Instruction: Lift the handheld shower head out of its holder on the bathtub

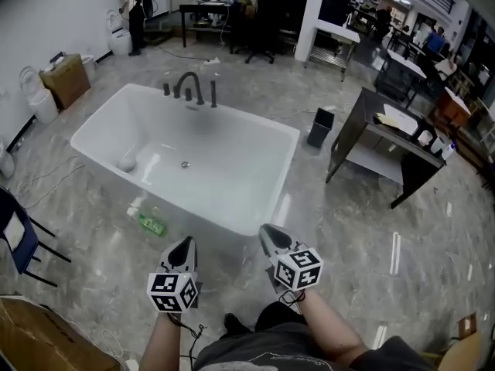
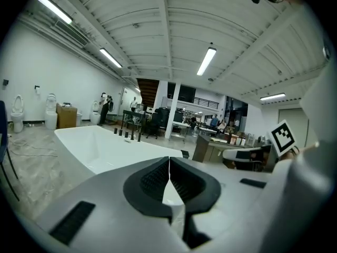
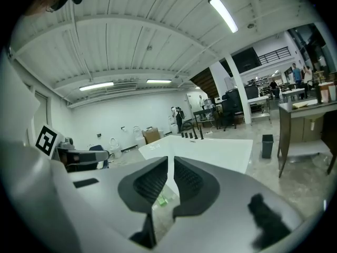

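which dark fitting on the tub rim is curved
The arched spout; the short knob left of it and the slim post right of it stand straight.

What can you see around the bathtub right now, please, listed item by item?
tub: one, white, middle of the floor
taps: one set, dark, on the tub's far rim
bottle: one, green, on the floor by the tub's near side
bin: one, black, on the floor right of the tub
desk: one, dark, right of the bin
box: one, brown, by the left wall
chair: one, blue, at the left edge
left tool: one, grey, shut and empty, short of the tub
right tool: one, grey, shut and empty, beside the left one
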`<state>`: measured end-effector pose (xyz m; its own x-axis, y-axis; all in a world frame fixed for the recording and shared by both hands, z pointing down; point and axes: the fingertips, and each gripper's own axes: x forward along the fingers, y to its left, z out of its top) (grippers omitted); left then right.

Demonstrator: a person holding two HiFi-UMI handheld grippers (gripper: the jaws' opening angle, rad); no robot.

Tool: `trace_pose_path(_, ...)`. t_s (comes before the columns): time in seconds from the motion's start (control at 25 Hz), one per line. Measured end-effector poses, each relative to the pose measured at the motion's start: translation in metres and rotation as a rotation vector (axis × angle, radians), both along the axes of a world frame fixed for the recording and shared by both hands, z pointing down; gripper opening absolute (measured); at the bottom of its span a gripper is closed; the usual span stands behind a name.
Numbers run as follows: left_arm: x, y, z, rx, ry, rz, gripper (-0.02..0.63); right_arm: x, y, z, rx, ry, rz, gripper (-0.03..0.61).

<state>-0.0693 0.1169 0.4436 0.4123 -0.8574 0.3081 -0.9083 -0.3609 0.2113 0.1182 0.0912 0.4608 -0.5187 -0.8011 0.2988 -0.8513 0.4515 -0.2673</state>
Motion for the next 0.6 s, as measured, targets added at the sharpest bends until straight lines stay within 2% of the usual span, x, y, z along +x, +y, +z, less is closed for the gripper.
trace_pose_path(0.32,0.008,-0.071,0.008,-0.006,-0.021,-0.001,0.015,0.013,-0.074,0.018,-0.022,0.006,0.007,0.035)
trace_pose_path(0.6,0.019,-0.166,0.008,-0.008,-0.055,-0.045,0.015,0.017,-0.185,0.028,-0.035,-0.020,-0.059,0.035)
